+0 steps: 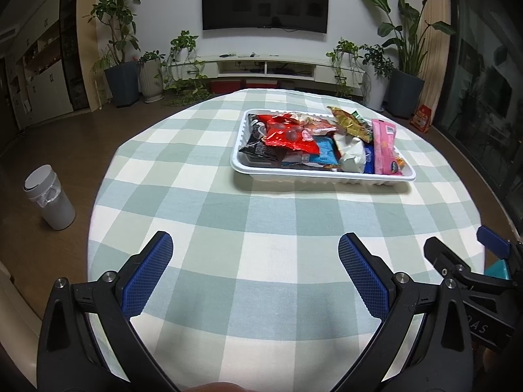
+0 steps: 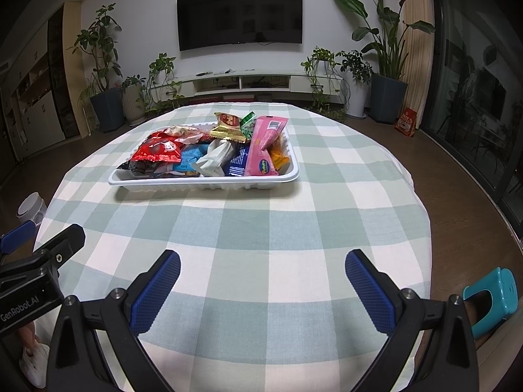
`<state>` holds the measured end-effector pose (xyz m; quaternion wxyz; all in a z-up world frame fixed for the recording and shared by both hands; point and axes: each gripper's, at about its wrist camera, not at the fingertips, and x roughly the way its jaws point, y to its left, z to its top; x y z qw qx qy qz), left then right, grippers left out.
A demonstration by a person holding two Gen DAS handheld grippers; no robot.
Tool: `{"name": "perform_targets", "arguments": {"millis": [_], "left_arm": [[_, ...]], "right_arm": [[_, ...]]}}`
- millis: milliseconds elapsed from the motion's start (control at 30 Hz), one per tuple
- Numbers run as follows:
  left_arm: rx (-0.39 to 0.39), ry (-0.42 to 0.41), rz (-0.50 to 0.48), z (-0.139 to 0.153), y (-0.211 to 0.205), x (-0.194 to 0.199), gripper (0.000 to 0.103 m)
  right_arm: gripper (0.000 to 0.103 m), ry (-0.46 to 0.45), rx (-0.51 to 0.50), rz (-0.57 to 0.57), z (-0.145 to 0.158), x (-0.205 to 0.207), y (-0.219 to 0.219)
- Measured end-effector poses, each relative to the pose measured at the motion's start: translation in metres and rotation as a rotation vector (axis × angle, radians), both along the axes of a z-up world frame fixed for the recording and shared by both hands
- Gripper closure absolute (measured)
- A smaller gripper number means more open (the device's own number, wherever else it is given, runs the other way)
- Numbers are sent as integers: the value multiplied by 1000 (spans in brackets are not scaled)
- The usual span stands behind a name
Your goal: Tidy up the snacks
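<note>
Above the near edge of the tabletop, we hold the left gripper (image 1: 255, 254) and the right gripper (image 2: 263, 269) side by side, both spread wide with nothing between their blue pads, clear of the checked tablecloth (image 1: 228, 215). Farther along, toward the far edge, sits the white tray (image 2: 202, 181), already heaped with snacks: a red packet (image 2: 160, 152) at its left end, a white packet (image 2: 217, 158) in the middle, a pink packet (image 2: 266, 145) leaning along its right end, and a gold packet (image 2: 228, 127) at the back. No packet lies loose on the cloth, so we judge the sorting close to done. Any tidying would go best with one gripper steadying the tray's rim while the other takes a packet by a free edge, since the shiny wrappers look slippery. Only the left wrist view shows the whole white bin (image 1: 49, 196) on the floor beyond the table's left edge. Only the right wrist view shows clearly the teal stool (image 2: 490, 297) beside the right edge. A wall television (image 2: 240, 14) and potted plants close the background.
</note>
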<state>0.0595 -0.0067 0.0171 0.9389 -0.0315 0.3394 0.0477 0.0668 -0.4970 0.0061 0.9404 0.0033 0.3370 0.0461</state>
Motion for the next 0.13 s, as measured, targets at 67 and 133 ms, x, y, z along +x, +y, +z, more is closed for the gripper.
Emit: {"name": "perform_targets", "arguments": {"millis": [67, 133], "left_arm": [[-12, 1, -8, 0, 0, -1, 0], [-8, -7, -15, 0, -1, -2, 0]], "right_arm": [[0, -1, 1, -1, 0, 0, 0], [0, -2, 0, 0, 0, 0, 0]]}}
